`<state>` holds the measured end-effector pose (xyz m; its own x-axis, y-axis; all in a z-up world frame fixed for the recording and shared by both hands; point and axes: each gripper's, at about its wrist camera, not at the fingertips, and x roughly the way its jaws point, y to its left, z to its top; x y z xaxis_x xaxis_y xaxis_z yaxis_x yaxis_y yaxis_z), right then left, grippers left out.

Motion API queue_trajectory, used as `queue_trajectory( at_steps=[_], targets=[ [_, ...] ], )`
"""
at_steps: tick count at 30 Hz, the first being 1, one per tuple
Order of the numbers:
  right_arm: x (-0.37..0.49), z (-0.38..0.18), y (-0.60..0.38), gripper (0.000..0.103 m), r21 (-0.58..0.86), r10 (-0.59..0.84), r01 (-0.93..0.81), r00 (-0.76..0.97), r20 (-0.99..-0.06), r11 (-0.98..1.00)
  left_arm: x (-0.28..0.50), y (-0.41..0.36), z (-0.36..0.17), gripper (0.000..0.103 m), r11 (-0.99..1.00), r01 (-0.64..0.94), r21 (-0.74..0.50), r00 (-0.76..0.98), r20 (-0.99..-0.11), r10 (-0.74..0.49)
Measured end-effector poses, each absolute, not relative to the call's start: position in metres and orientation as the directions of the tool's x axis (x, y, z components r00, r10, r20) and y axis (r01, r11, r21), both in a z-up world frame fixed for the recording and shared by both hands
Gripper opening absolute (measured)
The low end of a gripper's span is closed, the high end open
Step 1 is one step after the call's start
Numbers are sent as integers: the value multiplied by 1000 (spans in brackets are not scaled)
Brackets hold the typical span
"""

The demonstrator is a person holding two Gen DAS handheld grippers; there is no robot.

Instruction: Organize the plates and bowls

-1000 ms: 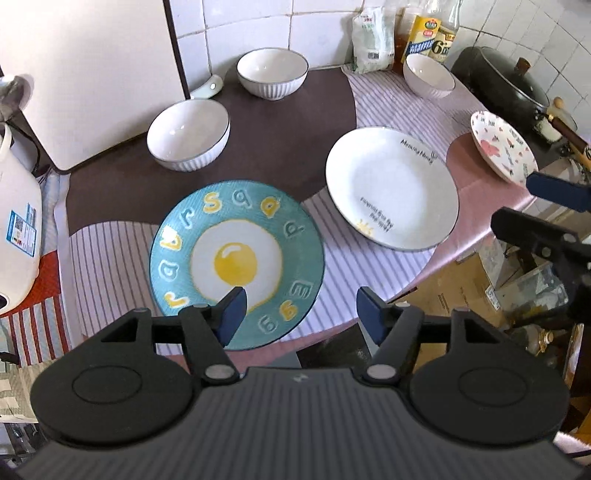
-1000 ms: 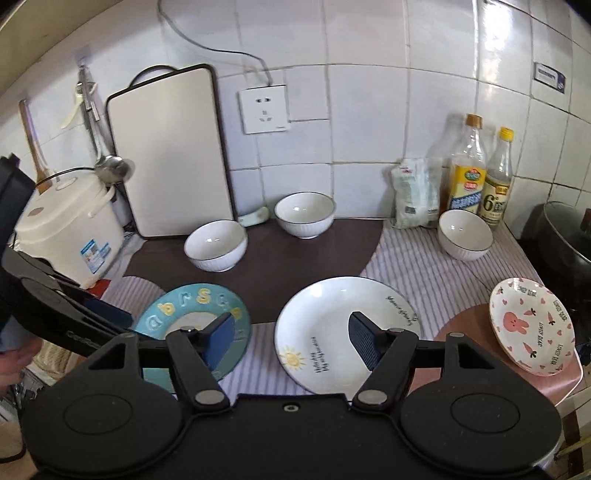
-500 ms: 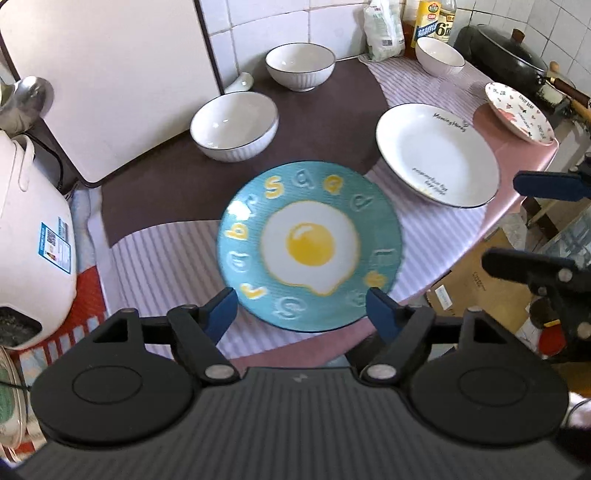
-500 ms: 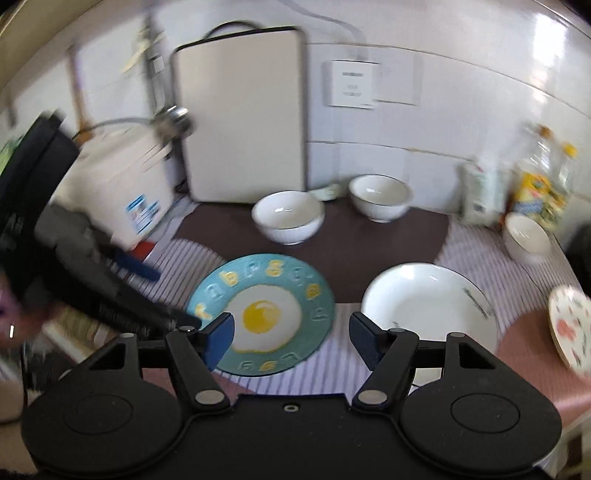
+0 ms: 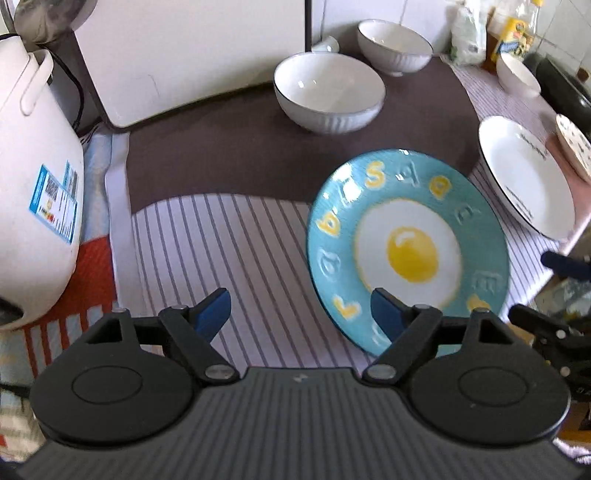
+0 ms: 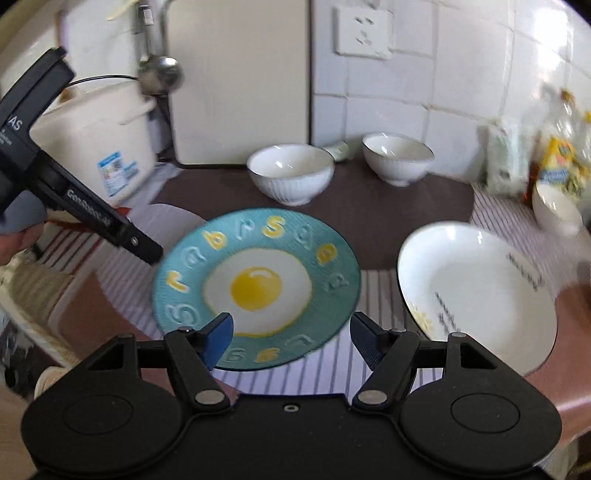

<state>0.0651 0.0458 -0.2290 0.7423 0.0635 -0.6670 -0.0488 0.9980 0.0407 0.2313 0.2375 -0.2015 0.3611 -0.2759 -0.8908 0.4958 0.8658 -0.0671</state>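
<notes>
Back wall (image 6: pixel 424 74): glossy white square tiles, grey grout, bright glare patches at upper right. White wall socket (image 6: pixel 364 33) mounted on the tiles. Large white cutting board (image 6: pixel 240 81) leaning upright against the wall. White rice cooker (image 5: pixel 33 177) at the counter's left end, blue label on its side; metal ladle (image 6: pixel 160 75) hanging just above it. Counter covered by a dark brown mat (image 5: pixel 229 155) at the back and a striped cloth (image 5: pixel 229 258) in front. Bottles (image 6: pixel 557 162) at far right, blurred
</notes>
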Motion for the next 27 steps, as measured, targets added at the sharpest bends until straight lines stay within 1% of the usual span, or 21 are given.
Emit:
queue_trajectory(
  at_steps=[3,5,7,10,11,12,13,14,15,16,17,19,20,22,23,25,27],
  targets=[
    [69,-241,33,75,120,59,31,735,-675,992,232,231,-210,82,838,545,-18,383,-884,-268],
    [72,-247,21,74,216,106,54,742,-662,975,230,227,-214,82,829,559,-5,392,-879,-270],
    [77,-251,16,71,289,156,53,740,-654,956,232,224,-217,82,821,571,-13,385,-879,-282],
    [84,-257,12,67,331,158,89,744,-649,939,240,221,-225,81,815,578,-54,335,-894,-297],
    [86,-259,11,65,343,158,104,740,-654,934,242,220,-227,79,815,576,-54,322,-902,-288],
    [88,-262,10,60,353,162,111,736,-657,929,244,218,-229,77,816,576,-50,320,-905,-281],
    [90,-264,10,57,362,164,119,734,-660,925,244,218,-230,69,815,577,-45,316,-908,-274],
    [92,-265,12,55,364,160,129,731,-663,922,246,217,-231,59,817,575,-47,308,-912,-269],
    [93,-266,11,53,365,156,136,729,-666,921,249,217,-232,53,820,570,-55,296,-917,-268],
    [94,-266,11,50,365,152,145,726,-671,920,251,217,-232,41,827,559,-61,288,-921,-262],
    [95,-267,11,48,366,150,152,721,-677,918,253,219,-232,32,835,544,-86,280,-919,-277],
    [97,-267,8,43,374,149,169,714,-685,912,255,218,-232,23,842,525,-124,257,-920,-296],
    [97,-267,7,41,377,147,176,711,-687,909,254,216,-232,20,839,530,-122,255,-921,-294],
    [97,-269,4,34,388,148,190,707,-691,902,251,210,-234,19,829,548,-109,255,-923,-290],
    [98,-270,2,32,395,153,194,704,-694,898,250,208,-236,20,831,547,-106,257,-923,-287],
    [101,-274,0,23,404,160,202,695,-701,892,250,207,-237,21,837,536,-108,259,-923,-285],
    [103,-277,-3,20,419,174,207,686,-706,884,252,208,-238,21,840,529,-122,247,-925,-290]
  ],
)
